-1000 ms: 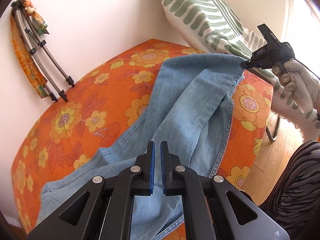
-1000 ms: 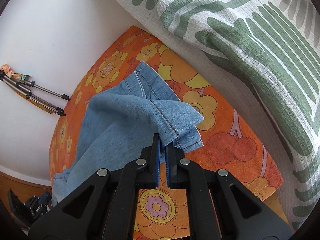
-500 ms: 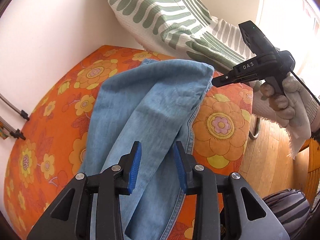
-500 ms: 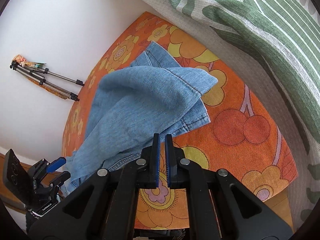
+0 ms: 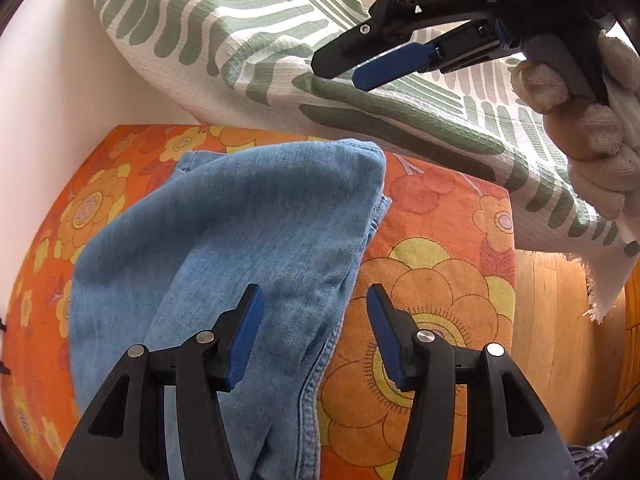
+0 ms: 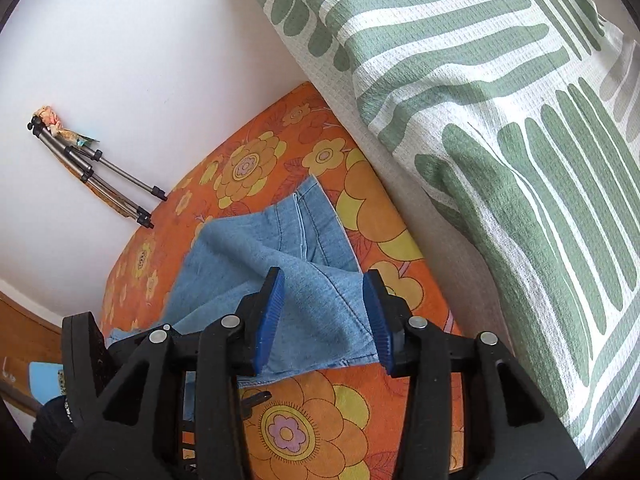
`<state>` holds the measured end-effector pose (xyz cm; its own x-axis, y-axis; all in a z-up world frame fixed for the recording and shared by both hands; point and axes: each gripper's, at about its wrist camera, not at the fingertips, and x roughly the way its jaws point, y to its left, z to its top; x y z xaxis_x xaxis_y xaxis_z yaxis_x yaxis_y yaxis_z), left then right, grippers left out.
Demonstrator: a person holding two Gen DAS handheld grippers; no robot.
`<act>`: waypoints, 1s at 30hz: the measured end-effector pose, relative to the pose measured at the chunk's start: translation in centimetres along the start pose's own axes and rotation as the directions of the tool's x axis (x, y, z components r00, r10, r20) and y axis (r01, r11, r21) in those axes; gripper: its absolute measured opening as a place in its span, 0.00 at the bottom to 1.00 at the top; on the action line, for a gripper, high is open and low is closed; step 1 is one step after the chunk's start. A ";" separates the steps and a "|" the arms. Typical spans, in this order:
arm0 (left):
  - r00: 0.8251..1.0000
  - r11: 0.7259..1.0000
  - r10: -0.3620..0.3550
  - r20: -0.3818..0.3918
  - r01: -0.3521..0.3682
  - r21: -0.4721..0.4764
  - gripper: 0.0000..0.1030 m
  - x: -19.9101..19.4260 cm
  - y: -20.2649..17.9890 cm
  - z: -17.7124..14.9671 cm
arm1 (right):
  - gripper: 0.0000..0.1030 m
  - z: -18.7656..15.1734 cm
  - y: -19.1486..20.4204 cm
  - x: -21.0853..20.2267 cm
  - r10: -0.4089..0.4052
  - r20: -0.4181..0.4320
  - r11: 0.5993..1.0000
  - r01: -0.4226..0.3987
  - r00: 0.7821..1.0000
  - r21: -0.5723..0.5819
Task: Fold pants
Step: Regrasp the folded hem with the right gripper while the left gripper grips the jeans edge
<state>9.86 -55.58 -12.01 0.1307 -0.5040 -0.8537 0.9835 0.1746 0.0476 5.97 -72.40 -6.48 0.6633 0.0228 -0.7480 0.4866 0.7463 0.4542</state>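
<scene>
- Left wrist view: left gripper (image 5: 312, 332), lower centre of the frame, jaws spread wide, nothing between them; blue pads (image 5: 246, 336) facing each other
- Pants (image 5: 240, 240), light blue denim, folded over, lying on the orange flowered cover (image 5: 440, 280); centre and lower left of the frame; stitched seam edge running down to the lower centre
- Left gripper's left finger over the denim, right finger over the bare cover just beside the seam
- Right gripper (image 5: 360, 66), upper right of the frame, held in a white-gloved hand (image 5: 588, 136), above the pants and apart from them; one blue pad showing, jaws parted and empty
- Green-and-white patterned cloth (image 5: 240, 40) across the top of the frame; wooden floor (image 5: 560, 320) at right
- Right wrist view: right gripper (image 6: 324, 316), lower centre, jaws wide, holding nothing
- Pants (image 6: 280, 264) in the middle of the frame, hem edge seen between the open fingers, flat on the cover (image 6: 320, 420)
- Folded tripod (image 6: 96, 168) against the white wall, upper left; patterned cloth (image 6: 500, 120) filling the right
</scene>
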 end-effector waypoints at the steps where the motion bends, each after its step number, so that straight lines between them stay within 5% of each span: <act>1: 1.000 0.999 -0.028 -0.012 0.027 -0.026 0.51 0.5 0.6 -0.2 | 0.41 0.7 0.1 0.5 0.000 -0.006 1.000 0.000 1.000 -0.010; 7: 0.994 0.992 -0.108 -0.003 0.107 -0.069 0.44 0.9 1.8 -2.0 | 0.41 5.0 2.3 5.9 0.076 -0.076 0.994 -0.082 0.994 -0.076; 14: 0.995 0.995 -0.093 0.024 0.093 -0.035 0.44 0.7 1.0 -2.6 | 0.41 7.1 5.3 15.7 -0.019 -0.190 0.985 -0.014 0.982 -0.169; 19: 0.995 0.995 -0.097 0.034 0.098 -0.023 0.44 0.8 1.1 -2.7 | 0.41 6.8 5.8 18.5 -0.031 -0.234 0.981 -0.015 0.972 -0.191; 25: 0.994 0.995 -0.096 0.048 0.097 -0.015 0.44 0.8 1.0 -2.8 | 0.06 5.8 7.1 18.7 -0.160 -0.185 0.941 0.093 0.970 -0.327; 30: 0.995 0.995 -0.092 0.043 0.093 -0.024 0.44 0.8 1.1 -2.7 | 0.03 6.8 8.8 15.3 -0.241 -0.063 0.896 0.197 0.969 -0.399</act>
<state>10.74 -53.48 -14.08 0.0450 -0.5541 -0.8312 0.9882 0.1468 -0.0443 24.21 -69.99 -10.66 0.4895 -0.1157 -0.8643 0.3397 0.9381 0.0669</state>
